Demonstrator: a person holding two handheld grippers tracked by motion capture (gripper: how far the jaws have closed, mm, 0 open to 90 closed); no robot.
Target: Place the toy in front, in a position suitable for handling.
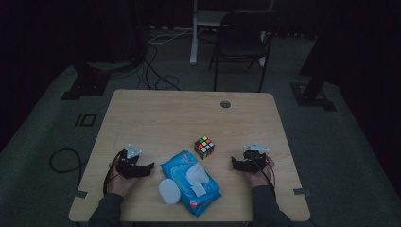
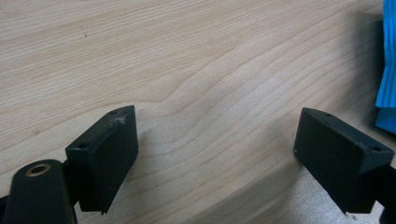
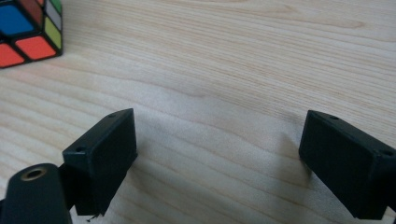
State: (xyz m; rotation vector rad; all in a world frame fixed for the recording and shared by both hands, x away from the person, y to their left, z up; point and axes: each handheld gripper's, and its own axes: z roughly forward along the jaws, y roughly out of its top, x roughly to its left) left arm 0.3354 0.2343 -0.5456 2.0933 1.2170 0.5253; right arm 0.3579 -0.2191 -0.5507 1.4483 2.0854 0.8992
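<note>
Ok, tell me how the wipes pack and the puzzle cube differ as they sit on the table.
The wipes pack is blue, soft and flat, lying askew between the two grippers; the puzzle cube is a small hard block with many-coloured squares. The pack is much the larger and sits near the front edge, the cube farther back towards the right gripper. The pack's white lid stands open with a wipe sticking up; the cube is closed and whole. Both rest untouched on the wooden table.
</note>
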